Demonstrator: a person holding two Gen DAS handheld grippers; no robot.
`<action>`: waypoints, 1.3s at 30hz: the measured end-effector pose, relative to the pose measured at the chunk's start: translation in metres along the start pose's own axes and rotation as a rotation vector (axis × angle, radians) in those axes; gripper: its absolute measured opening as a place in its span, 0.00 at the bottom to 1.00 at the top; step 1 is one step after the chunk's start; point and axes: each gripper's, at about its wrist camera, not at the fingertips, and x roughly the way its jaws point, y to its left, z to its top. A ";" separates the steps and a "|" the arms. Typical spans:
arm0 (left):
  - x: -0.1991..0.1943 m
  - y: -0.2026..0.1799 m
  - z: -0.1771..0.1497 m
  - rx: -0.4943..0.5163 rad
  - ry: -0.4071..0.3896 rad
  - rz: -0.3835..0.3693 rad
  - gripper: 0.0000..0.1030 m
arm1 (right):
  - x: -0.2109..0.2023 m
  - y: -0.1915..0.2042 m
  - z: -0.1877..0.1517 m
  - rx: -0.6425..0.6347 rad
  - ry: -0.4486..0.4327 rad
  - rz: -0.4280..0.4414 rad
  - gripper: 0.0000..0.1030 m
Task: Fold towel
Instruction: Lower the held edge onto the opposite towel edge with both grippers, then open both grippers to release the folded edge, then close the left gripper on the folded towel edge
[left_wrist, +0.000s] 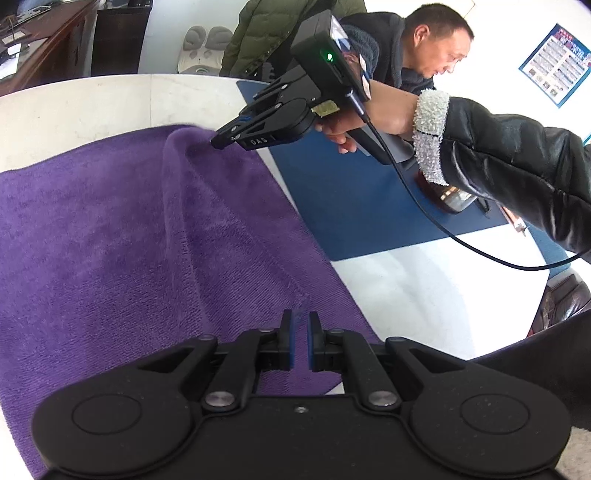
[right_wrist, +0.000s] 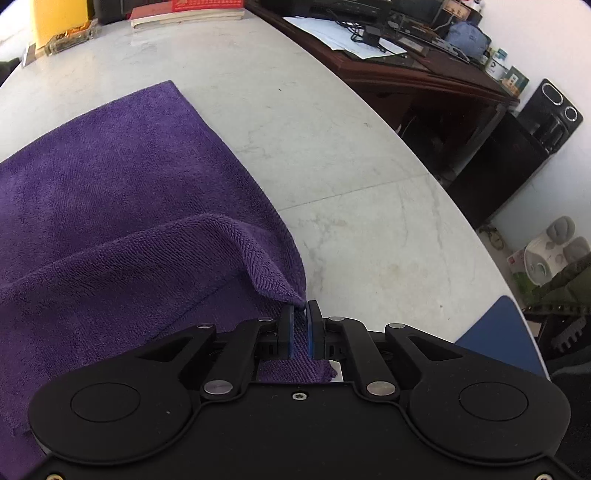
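White marble table (right_wrist: 332, 155) is carrying one purple towel (left_wrist: 129, 240), its long axis running from lower left toward upper middle in my left view. I am holding two grippers. My left gripper (left_wrist: 301, 321) is pressed nearly together above the towel's edge, gripping nothing I can see. My right gripper (right_wrist: 300, 314) is pinching a raised towel corner. Only the left view is showing a blue mat (left_wrist: 351, 206); only the right, a dark desk (right_wrist: 424, 74).

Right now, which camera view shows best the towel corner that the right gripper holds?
The right wrist view: the towel corner is close up, between the right gripper pads. The left wrist view shows it only far off, partly hidden by the gripper tip.
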 end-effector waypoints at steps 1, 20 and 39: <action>0.003 -0.002 0.000 0.010 0.002 0.003 0.04 | 0.000 0.000 -0.001 0.010 -0.007 -0.001 0.09; 0.057 -0.058 -0.009 0.355 -0.020 0.155 0.12 | -0.039 -0.027 -0.028 0.206 -0.112 0.023 0.34; 0.081 -0.050 -0.018 0.376 -0.006 0.249 0.18 | -0.042 -0.025 -0.031 0.245 -0.132 0.056 0.35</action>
